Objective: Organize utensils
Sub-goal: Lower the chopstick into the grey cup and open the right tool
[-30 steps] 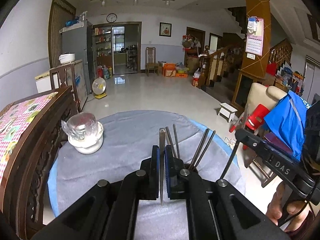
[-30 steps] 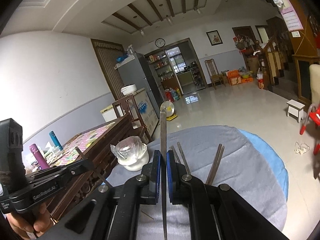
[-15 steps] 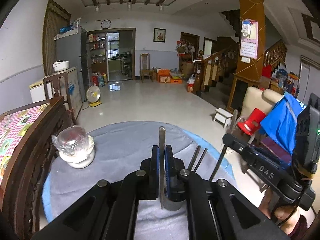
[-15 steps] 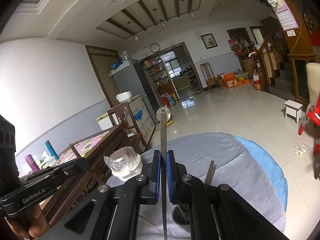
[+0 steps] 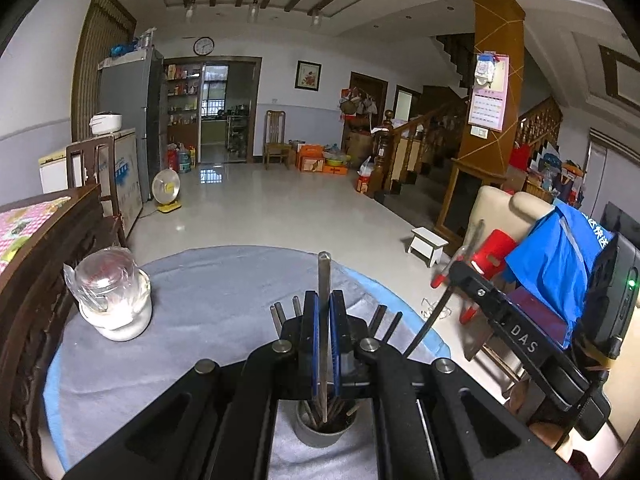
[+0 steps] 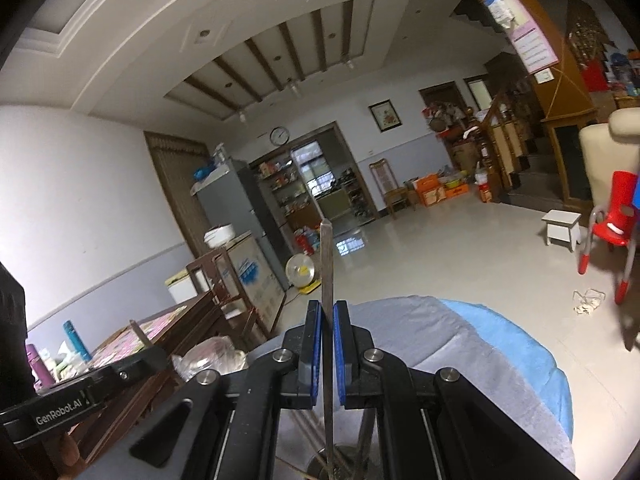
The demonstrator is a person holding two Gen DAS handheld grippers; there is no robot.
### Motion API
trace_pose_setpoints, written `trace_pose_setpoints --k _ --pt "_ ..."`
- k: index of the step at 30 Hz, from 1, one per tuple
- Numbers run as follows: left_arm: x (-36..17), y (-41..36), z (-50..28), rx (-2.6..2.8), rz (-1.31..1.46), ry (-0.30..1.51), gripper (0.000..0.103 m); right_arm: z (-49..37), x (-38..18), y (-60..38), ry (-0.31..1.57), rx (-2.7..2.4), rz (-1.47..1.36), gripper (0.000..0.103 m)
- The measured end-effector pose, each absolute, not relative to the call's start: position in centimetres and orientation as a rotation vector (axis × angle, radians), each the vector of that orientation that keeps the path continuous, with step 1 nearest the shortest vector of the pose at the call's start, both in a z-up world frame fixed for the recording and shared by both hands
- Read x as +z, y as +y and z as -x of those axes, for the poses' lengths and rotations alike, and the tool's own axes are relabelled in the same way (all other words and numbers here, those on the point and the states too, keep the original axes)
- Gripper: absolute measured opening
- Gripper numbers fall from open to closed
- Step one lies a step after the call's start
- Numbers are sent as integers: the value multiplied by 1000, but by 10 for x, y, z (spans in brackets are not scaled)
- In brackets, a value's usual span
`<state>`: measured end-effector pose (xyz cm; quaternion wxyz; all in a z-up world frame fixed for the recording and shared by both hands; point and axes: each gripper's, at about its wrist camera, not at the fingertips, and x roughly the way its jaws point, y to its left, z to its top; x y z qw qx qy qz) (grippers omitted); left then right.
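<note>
My left gripper (image 5: 324, 300) is shut on a metal chopstick (image 5: 323, 272) held upright. Its lower end hangs over the mouth of a grey cup (image 5: 325, 434) that holds several sticks. Loose chopsticks (image 5: 385, 317) on the grey cloth poke out from behind the fingers. My right gripper (image 6: 327, 312) is shut on another metal chopstick (image 6: 326, 248), also upright, above the same grey cup (image 6: 340, 466) at the frame's bottom edge. In the left wrist view the right gripper (image 5: 456, 270) comes in from the right with its chopstick slanting down. In the right wrist view the left gripper (image 6: 132, 364) shows at lower left.
A plastic-wrapped glass jar on a white bowl (image 5: 110, 304) stands at the table's left. The round table (image 5: 192, 280) has a grey cloth over blue. A dark wooden bench (image 5: 48, 248) is at the left, and a red chair (image 5: 492, 248) at the right.
Both grippers drew back toward the near side with their chopsticks still clamped. The grey cup has come into view beneath them. The loose chopsticks are now mostly hidden behind the left fingers.
</note>
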<state>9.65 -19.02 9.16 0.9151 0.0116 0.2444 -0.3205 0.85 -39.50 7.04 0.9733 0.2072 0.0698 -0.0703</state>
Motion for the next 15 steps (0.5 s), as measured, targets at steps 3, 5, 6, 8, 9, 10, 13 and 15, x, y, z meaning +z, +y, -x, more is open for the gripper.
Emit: trace_pose_setpoints --k 3,5,6,8,9,10,13,15 --pt "85 -195 -102 -655 -20 512 5 -16 66 -397 153 -156 -407 6" --pt "81 -197 -105 -656 -17 526 5 -23 61 -395 178 -156 -392 6" --pt "78 -198 -106 -657 -17 534 5 -27 58 -394 189 -153 -387 6" --pt "71 -201 -108 -661 -21 561 5 -33 50 -393 223 -147 -375 6" --pt "69 -203 -109 -663 -22 573 5 -36 47 -392 243 -143 -369 7" --pt "64 -204 -111 -665 -23 594 5 -38 43 -391 265 -138 -365 7" --pt "52 -205 -117 -674 -20 657 5 -44 31 -391 329 -125 -353 7" --pt "45 -206 -121 -673 -28 699 5 -48 23 -393 377 -106 -360 8"
